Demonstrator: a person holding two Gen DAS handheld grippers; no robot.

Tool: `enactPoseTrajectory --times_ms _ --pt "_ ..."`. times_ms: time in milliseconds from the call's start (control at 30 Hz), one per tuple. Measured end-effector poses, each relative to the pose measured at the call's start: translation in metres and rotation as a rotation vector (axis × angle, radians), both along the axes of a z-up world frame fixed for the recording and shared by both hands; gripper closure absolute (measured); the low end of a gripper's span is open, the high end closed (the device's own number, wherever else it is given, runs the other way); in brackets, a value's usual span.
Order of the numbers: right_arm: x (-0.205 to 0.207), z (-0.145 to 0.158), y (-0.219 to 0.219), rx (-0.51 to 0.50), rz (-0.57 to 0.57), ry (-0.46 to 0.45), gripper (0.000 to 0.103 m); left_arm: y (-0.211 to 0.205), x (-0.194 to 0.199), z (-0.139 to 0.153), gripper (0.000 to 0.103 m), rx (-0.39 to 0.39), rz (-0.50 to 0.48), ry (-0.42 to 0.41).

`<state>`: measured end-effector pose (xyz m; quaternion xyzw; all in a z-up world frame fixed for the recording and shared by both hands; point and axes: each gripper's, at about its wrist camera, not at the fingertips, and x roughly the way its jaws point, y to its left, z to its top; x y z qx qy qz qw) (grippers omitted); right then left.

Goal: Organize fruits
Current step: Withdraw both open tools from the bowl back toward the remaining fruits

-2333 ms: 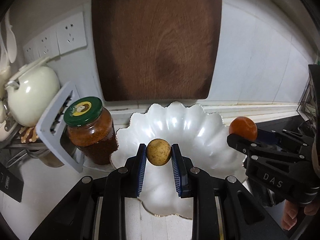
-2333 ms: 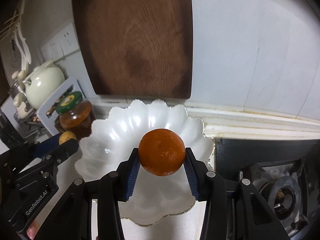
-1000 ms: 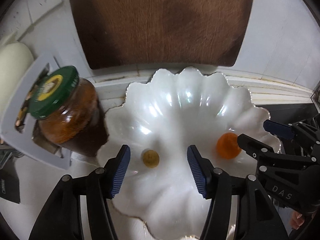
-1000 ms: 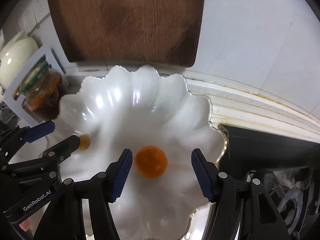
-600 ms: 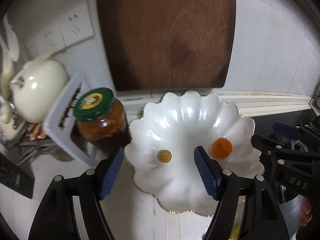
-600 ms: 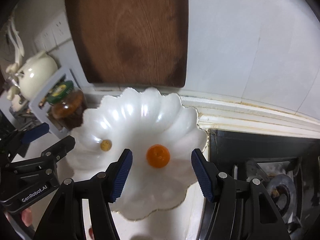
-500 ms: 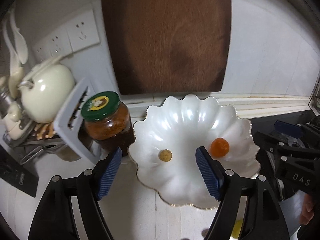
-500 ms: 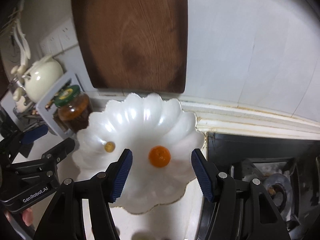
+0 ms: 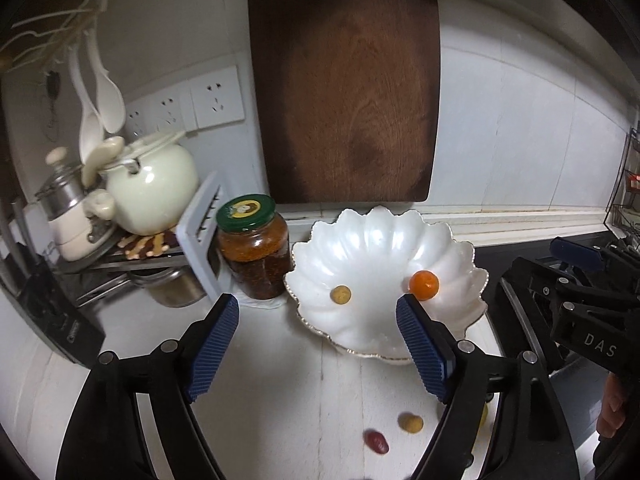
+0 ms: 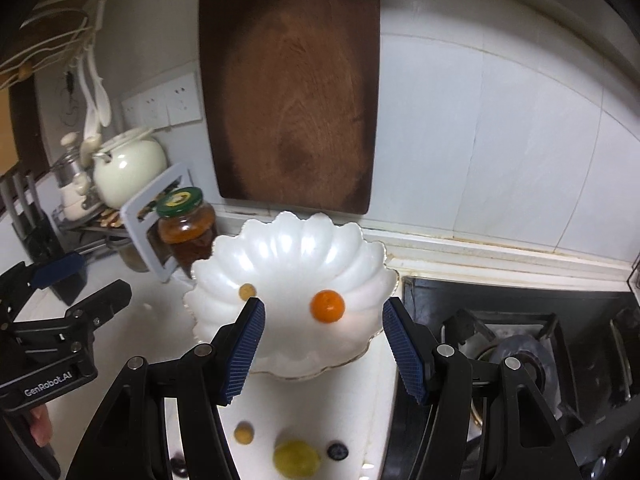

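Observation:
A white scalloped bowl (image 9: 380, 240) (image 10: 296, 248) sits on the white counter. In it lie an orange mandarin (image 9: 424, 285) (image 10: 327, 306) and a small tan fruit (image 9: 340, 294) (image 10: 247, 291). My left gripper (image 9: 318, 324) is open and empty, above the counter in front of the bowl. My right gripper (image 10: 323, 328) is open and empty, near the bowl's front rim. On the counter closer to me lie a small yellow fruit (image 9: 410, 423) (image 10: 243, 433), a dark red fruit (image 9: 376, 441), a yellow-green fruit (image 10: 296, 458) and a blueberry (image 10: 337, 451).
A jar with a green lid (image 9: 254, 246) (image 10: 185, 224) stands left of the bowl. A wooden cutting board (image 9: 344, 84) leans on the wall behind. A cream kettle (image 9: 150, 184) and a rack are at the left. A black gas stove (image 10: 520, 340) is at the right.
Both grippers let go of their fruits into the bowl, then pulled back and up. More loose fruits on the near counter have come into view.

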<state>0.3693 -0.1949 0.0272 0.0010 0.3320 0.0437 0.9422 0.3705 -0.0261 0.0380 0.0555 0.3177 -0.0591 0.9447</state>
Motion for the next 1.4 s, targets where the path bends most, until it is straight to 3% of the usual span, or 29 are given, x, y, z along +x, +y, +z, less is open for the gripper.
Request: enactPoseTrajectory --times_ms 533,700,867,1233,1400 --pt "-0.063 0.011 0.018 0.003 0.062 -0.070 0.041 0.021 -0.073 0.007 0.019 -0.006 0.024 -0.046" --pt "-0.077 0.007 0.021 -0.035 0.086 -0.070 0.041 0.024 -0.090 0.004 0.019 0.000 0.031 -0.050" --pt "-0.089 0.001 0.017 -0.006 0.096 -0.046 0.041 0.021 -0.104 -0.003 0.019 0.004 0.024 -0.043" --pt "-0.102 -0.037 0.012 0.030 0.106 0.070 0.041 0.017 -0.108 -0.035 0.019 -0.011 0.034 0.073" --pt "-0.106 -0.052 0.013 0.001 0.100 0.097 0.041 0.016 -0.108 -0.053 0.019 -0.001 0.038 0.124"
